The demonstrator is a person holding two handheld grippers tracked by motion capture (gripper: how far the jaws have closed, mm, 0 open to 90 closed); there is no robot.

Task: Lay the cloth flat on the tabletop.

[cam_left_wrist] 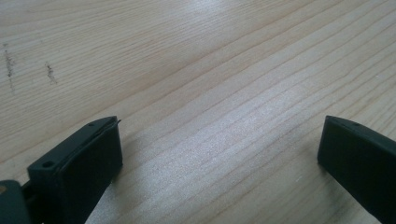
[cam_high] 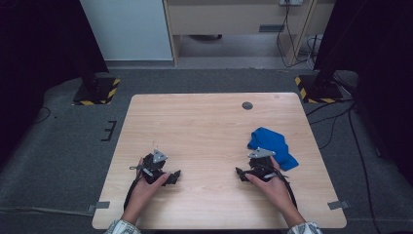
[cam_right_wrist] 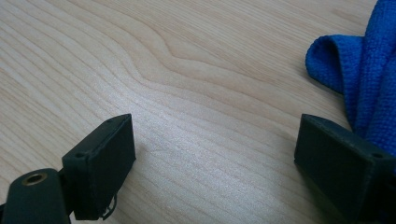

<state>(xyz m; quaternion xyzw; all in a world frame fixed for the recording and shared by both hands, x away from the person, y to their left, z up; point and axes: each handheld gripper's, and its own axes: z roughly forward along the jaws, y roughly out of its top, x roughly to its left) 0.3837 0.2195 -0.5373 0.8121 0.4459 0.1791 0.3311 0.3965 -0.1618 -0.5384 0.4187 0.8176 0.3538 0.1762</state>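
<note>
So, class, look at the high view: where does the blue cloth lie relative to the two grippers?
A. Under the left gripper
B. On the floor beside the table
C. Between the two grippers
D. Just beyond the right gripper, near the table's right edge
D: the blue cloth lies crumpled on the table just beyond the right gripper, whose jaws stand open and hold nothing.

Blue cloth [cam_right_wrist: 369,74] cut off by right edge, partly behind jaw

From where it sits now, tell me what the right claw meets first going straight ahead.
Bare table, most likely: the right claw is open with only wood between its jaws. The blue cloth lies off to one side.
</note>
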